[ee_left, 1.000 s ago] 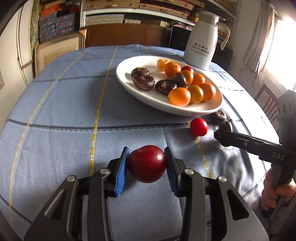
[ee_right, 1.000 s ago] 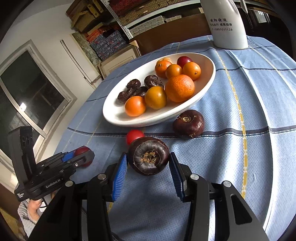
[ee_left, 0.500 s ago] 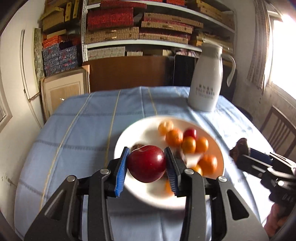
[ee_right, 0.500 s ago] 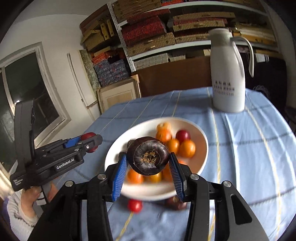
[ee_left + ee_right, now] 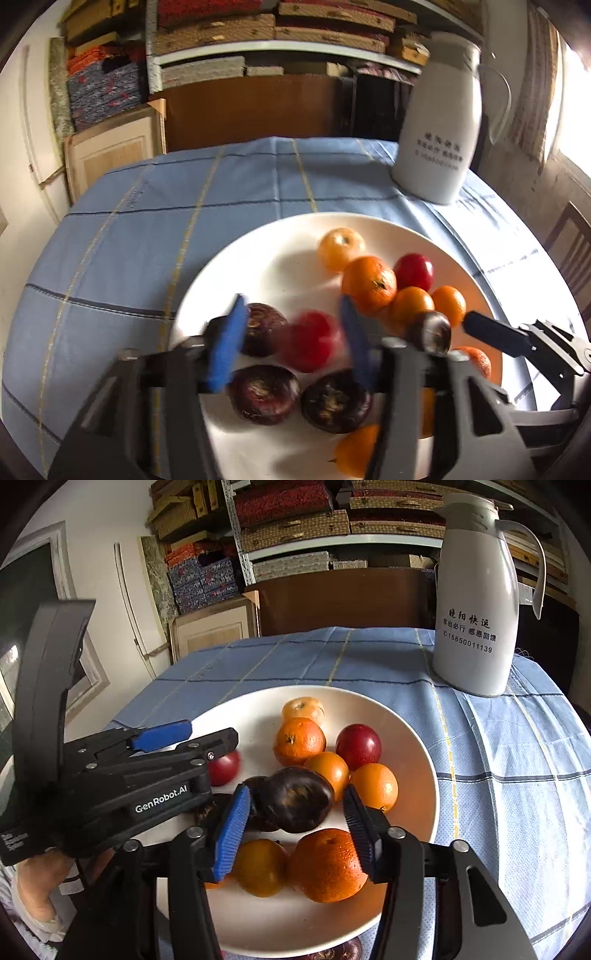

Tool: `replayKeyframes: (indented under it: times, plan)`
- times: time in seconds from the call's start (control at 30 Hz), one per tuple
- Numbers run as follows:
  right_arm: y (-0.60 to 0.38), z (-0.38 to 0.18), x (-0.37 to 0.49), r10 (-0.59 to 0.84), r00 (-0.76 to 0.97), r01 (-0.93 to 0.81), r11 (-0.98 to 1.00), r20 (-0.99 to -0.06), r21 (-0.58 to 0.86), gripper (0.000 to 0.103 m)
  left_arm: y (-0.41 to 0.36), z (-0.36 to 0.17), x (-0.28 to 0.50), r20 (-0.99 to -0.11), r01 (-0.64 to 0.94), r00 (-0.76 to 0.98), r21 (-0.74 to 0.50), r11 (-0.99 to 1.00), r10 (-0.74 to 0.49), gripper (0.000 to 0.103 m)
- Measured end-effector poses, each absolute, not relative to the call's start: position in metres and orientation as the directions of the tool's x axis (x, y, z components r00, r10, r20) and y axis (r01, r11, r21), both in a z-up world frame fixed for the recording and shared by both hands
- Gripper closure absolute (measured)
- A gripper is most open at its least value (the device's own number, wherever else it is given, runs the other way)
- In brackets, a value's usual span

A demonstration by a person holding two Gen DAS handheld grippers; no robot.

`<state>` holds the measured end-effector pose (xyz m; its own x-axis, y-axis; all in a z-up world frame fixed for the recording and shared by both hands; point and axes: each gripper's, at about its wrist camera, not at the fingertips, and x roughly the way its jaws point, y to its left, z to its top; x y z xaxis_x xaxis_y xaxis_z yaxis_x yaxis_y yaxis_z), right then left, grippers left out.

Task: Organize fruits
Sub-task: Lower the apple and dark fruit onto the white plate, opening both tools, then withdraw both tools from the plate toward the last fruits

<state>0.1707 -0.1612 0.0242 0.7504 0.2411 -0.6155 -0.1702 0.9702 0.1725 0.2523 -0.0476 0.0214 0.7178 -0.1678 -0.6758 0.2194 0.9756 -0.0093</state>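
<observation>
Both claws over white plate point(image 5: 236, 266) on counter covered by blue checked cloth point(image 5: 129, 236).

Left claw point(image 5: 291, 343): jaws opening, blue pads spread apart. Red plum point(image 5: 310, 341) between pads, motion-blurred, no pad visibly pressing on it; touching plate or still in the air, cannot tell. Same plum partly hidden behind left claw in right wrist view.

Right claw point(image 5: 295, 823): jaws opening, pads spread. Dark purple round fruit point(image 5: 301, 799) between pads, gap visible on right pad side, left pad just beside it; contact there unclear. Sits above or on the pile of fruit at near side of plate.

On plate: three more dark purple fruits point(image 5: 264, 393) near left claw, several oranges point(image 5: 369, 282) clustered toward right half, pale orange one point(image 5: 340, 247) at far side, second red plum point(image 5: 413, 271) beside oranges. Big orange point(image 5: 327, 864) and yellow-orange fruit point(image 5: 260, 866) at near rim in right wrist view. One more dark fruit point(image 5: 345, 952) on cloth just below plate's near rim, mostly cut off.

White thermos jug point(image 5: 476, 605) with handle and printed text upright on counter beyond plate, well apart from fruit. Person's hand point(image 5: 40, 882) on left claw handle at lower left. Shelves point(image 5: 280, 26) with stacked boxes behind.
</observation>
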Motion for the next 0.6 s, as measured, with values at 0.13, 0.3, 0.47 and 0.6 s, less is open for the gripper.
replayKeyframes:
  times: [0.13,0.3,0.47,0.6]
  plan:
    - [-0.165,0.03,0.159,0.227,0.782,-0.166,0.973,-0.58,0.158,0.042,-0.036,0.037,0.238,-0.628,0.199,0.76,-0.018,0.98,-0.166,0.029]
    - [-0.179,0.031,0.154,0.224,0.793,-0.136,0.971,-0.567,0.194,0.042,-0.025,0.046,0.217,-0.592,0.169,0.796,0.017,0.986,-0.126,0.02]
    - [-0.189,0.028,0.15,0.22,0.793,-0.106,0.968,-0.569,0.227,0.042,-0.018,0.041,0.192,-0.579,0.143,0.811,0.052,0.988,-0.087,0.018]
    - [-0.194,0.028,0.134,0.209,0.804,-0.091,0.968,-0.557,0.233,0.038,-0.013,0.035,0.173,-0.578,0.126,0.814,0.071,0.99,-0.062,0.013]
